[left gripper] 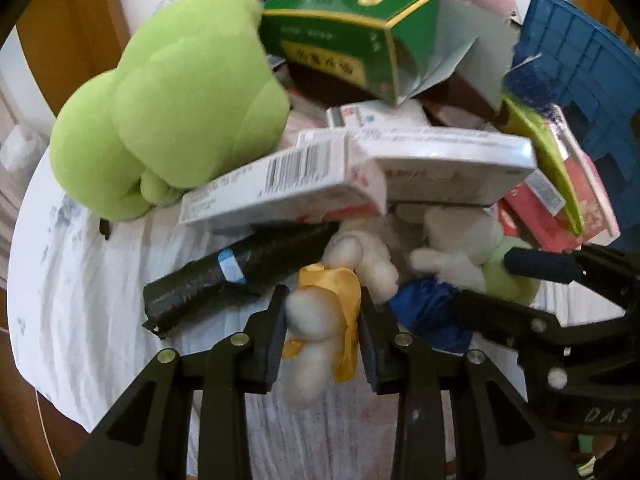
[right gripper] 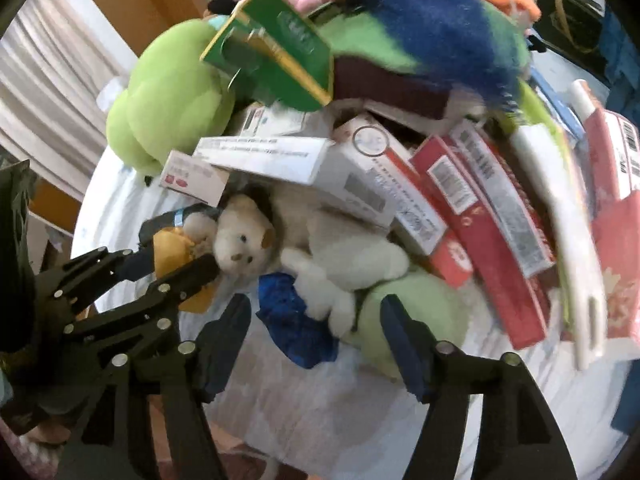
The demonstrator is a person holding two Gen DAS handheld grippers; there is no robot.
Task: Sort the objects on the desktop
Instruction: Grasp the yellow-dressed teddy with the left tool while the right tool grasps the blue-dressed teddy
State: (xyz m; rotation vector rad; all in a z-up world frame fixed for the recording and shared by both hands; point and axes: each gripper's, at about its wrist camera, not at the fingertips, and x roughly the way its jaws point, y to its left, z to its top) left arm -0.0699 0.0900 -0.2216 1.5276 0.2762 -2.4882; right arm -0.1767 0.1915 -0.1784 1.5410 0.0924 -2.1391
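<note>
From your left wrist camera: your left gripper (left gripper: 322,320) has its jaws clamped on a small white soft toy (left gripper: 316,344) in a yellow wrap, right at the near foot of the heap. Behind it, boxes (left gripper: 360,168), a big green plush (left gripper: 168,120) and a green carton (left gripper: 344,40) are still piled high, so the sorting looks barely started. To the left there's bare white desk (left gripper: 80,300) running out to a curved edge; that's your open room. Your right gripper (left gripper: 516,284) crowds in from the right.

Over to the right wrist camera: your right gripper (right gripper: 316,336) stands with jaws apart, holding nothing, straddling a blue cloth (right gripper: 292,320) and a white bear (right gripper: 352,264). Red boxes (right gripper: 480,220) lean in a loose stack on the right, liable to slide. The left gripper (right gripper: 176,268) sits just beside you, so I'd lift out carefully.
</note>
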